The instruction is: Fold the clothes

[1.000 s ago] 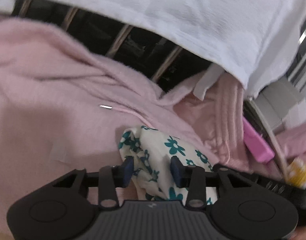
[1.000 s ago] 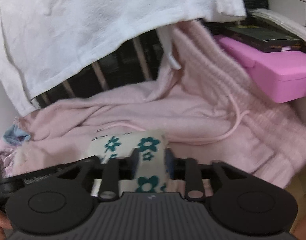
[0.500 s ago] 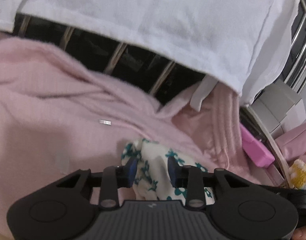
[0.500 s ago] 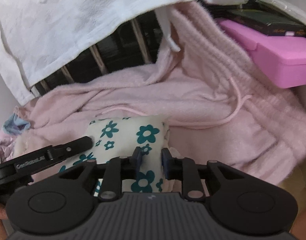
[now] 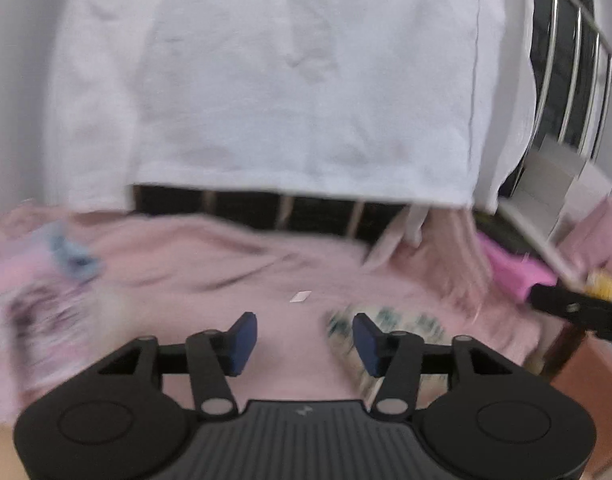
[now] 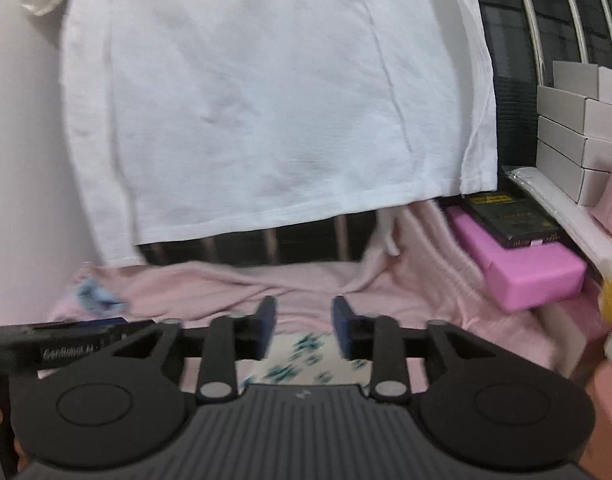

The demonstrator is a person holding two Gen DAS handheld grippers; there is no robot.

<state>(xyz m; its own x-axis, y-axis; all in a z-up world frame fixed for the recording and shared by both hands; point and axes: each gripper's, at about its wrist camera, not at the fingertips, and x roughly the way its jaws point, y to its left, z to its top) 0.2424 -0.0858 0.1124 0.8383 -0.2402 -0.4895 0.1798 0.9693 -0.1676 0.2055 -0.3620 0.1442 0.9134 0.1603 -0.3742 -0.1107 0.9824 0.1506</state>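
Note:
A small folded cream cloth with teal flowers [image 6: 301, 360] lies on a pink fleece garment [image 6: 306, 284]. In the left wrist view the floral cloth [image 5: 410, 328] lies just right of my right finger, on the pink garment [image 5: 209, 280]. My left gripper [image 5: 303, 342] is open and empty above the pink garment. My right gripper [image 6: 303, 326] is open and empty, raised above the floral cloth. The left wrist view is blurred.
A white cloth [image 6: 265, 100] hangs over a dark slatted rail behind the pile. A pink box [image 6: 518, 264] with a black box on it sits at right, below stacked grey boxes [image 6: 578, 128]. A patterned pink garment [image 5: 29, 300] lies at left.
Both grippers have opened, let go of the floral cloth and pulled back and up. The cloth now rests on the pink garment.

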